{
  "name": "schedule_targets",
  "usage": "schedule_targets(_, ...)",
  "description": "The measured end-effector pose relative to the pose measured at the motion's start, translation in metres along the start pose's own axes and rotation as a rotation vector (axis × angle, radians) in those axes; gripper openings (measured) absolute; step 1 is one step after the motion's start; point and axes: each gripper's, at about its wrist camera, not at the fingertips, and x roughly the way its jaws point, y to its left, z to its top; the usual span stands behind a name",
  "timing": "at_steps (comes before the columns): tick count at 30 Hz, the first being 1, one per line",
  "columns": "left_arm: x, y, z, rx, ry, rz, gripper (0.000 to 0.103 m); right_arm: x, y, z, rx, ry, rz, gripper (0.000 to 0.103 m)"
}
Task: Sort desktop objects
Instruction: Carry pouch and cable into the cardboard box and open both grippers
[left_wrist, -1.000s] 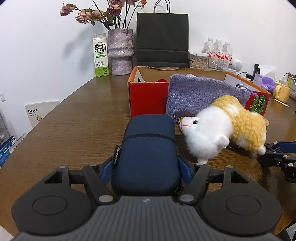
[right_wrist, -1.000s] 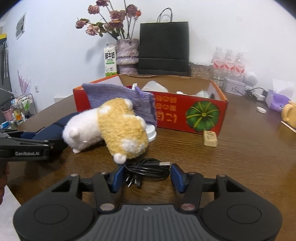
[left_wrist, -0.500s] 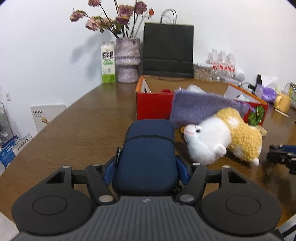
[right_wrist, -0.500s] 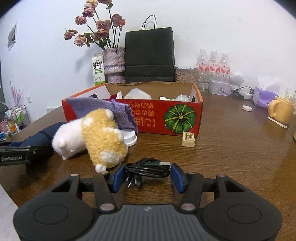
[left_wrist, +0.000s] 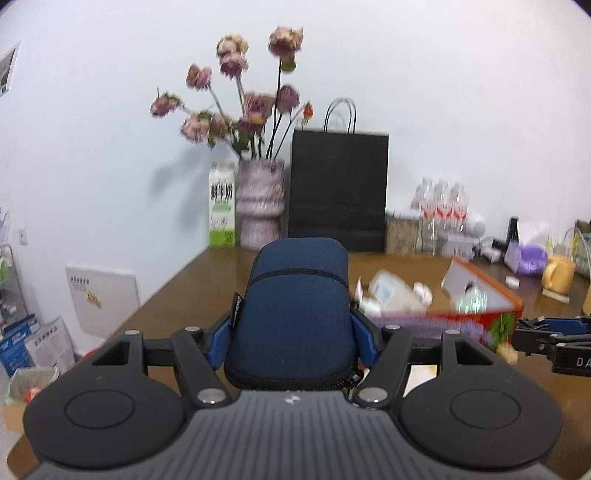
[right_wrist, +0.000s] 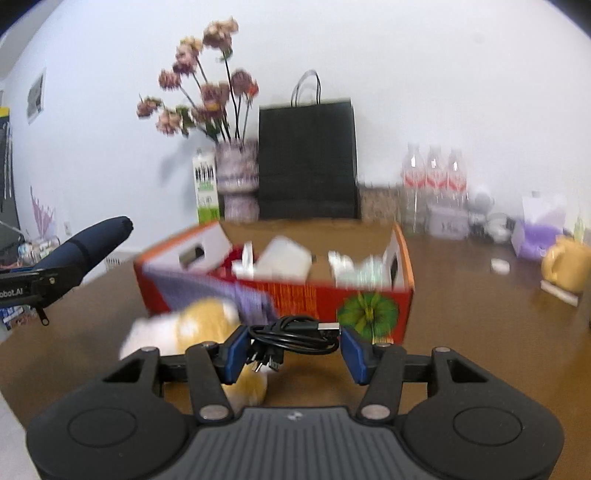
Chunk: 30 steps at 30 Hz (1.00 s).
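Item one — a navy-blue fabric zip case with rounded ends (left_wrist: 295, 317), clenched at its near end between the blue pads of the left gripper (left_wrist: 291, 341). It hung clear of the brown wooden table (left_wrist: 192, 291), its far end tilted upward.

Item two — a coiled black USB cable (right_wrist: 293, 334), grasped between the pads of the right gripper (right_wrist: 293, 349), plug ends dangling at the left side. It was carried above a white-and-yellow plush toy (right_wrist: 199, 325) lying on the table.

Destination, by judgement — the open red cardboard box with a green pumpkin print (right_wrist: 369, 308), just beyond both loads and already holding white packets. A purple knitted cloth (right_wrist: 225, 293) was draped over its near-left wall.

Handling notes for the step in hand, the carry to the box:
- Both loads appeared to need more height to pass the near wall cleanly.
- The cable's loose loops and plugs could snag the cloth or the rim — enter over the bare wall by the pumpkin print, and release only when the coil is inside.
- The case was gripped at one end only, so sharp swings should be avoided; lower it flat into free floor space.
- Grippers stood well apart; keep them so at the box.
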Motion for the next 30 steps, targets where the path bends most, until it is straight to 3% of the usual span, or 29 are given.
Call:
schedule_targets(6, 0.031, -0.02, 0.033, 0.008, -0.054, -0.03, 0.066, 0.027, -0.003, 0.042, 0.002, -0.072, -0.004, 0.053)
schedule_targets(18, 0.135, -0.048, 0.062, -0.059, 0.002, -0.04, 0.066, 0.128, -0.029, 0.094, 0.045, -0.07, -0.058, 0.053)
schedule_targets(23, 0.176, -0.051, 0.051, -0.057, 0.072, 0.008, 0.066, 0.169, -0.046, 0.091, 0.115, -0.029, -0.043, 0.053)
schedule_targets(30, 0.19, -0.055, 0.031, -0.015, 0.165, -0.033, 0.066, 0.188, -0.041, 0.071, 0.055, 0.049, -0.072, 0.053)
